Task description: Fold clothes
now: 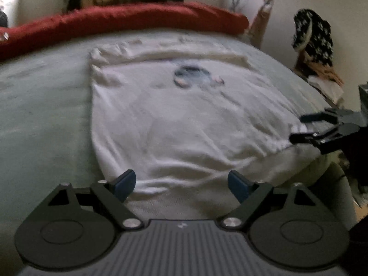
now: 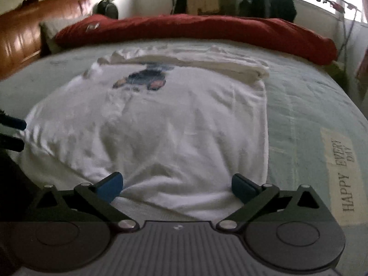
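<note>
Both views are smeared by blur; the print (image 1: 195, 77) on the white shirt (image 1: 184, 119) is a dark blotch whose picture cannot be told; the shirt's near hem is hidden behind each gripper's body at 6 o'clock; the other gripper (image 2: 12, 133) is cut off by the right view's 9 o'clock edge; clutter (image 2: 266, 0) at 12 o'clock stays unreadable.

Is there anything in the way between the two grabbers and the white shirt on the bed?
No. Both the left gripper and right gripper are open right over the white shirt's near edge.
</note>
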A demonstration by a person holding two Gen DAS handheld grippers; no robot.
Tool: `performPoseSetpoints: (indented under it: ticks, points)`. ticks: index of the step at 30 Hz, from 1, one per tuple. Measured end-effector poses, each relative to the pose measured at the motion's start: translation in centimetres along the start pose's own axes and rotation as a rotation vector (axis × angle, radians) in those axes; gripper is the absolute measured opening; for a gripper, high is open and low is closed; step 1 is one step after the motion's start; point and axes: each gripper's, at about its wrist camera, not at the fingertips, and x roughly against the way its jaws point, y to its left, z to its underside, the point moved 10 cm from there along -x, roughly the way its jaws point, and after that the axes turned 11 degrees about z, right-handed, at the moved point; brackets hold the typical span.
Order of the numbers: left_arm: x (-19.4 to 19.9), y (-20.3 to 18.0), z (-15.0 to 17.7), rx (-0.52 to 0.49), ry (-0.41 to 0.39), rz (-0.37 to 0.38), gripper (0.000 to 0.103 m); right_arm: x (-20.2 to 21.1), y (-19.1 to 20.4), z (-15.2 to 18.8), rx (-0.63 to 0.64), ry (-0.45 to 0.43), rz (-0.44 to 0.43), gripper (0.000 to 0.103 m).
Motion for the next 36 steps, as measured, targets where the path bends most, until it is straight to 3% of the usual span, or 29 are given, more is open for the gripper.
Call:
performPoseSetpoints:
  ticks: [4, 7, 11, 17, 22, 27, 32, 36]
  points:
    - [-1.4, 0.3, -1.1, 0.084, -0.027, 0.050, 0.088, 1.3, 2.7, -2.1, -0.025, -0.055, -0.122, 0.103]
    - [-2.8, 2.7, -0.2, 0.230, -0.007, 0.005, 0.087, 1.2, 1.8, -1.3, -0.079, -0.043, -0.144, 0.103]
    - [-1.6, 3.9, 0.4, 0.286, -0.046, -0.002, 0.087, 1.0, 0.5, -0.3, -0.152, -0.026, -0.174, 0.103]
    - [-1.2, 3.0, -1.1, 0.271, -0.040, 0.011, 0.087, 0.7, -1.4, 1.3, -0.262, -0.002, -0.218, 0.103]
    - [-3.7, -2.0, -5.0, 0.183, -0.070, 0.171, 0.087, 0.1, -1.4, 1.8, -0.280, 0.002, -0.188, 0.103]
    - [-7.8, -6.9, -6.2, 0.148, -0.035, 0.332, 0.087, 0.1, -1.2, 1.9, -0.264, -0.007, -0.162, 0.103]
    - [-11.5, -8.0, -4.5, 0.181, 0.048, 0.348, 0.087, 0.2, -0.9, 2.2, -0.220, -0.023, -0.149, 0.103]
    - [-10.0, -7.5, -4.2, 0.225, 0.032, 0.330, 0.087, 0.3, -0.5, 2.4, -0.170, -0.031, -0.134, 0.103]
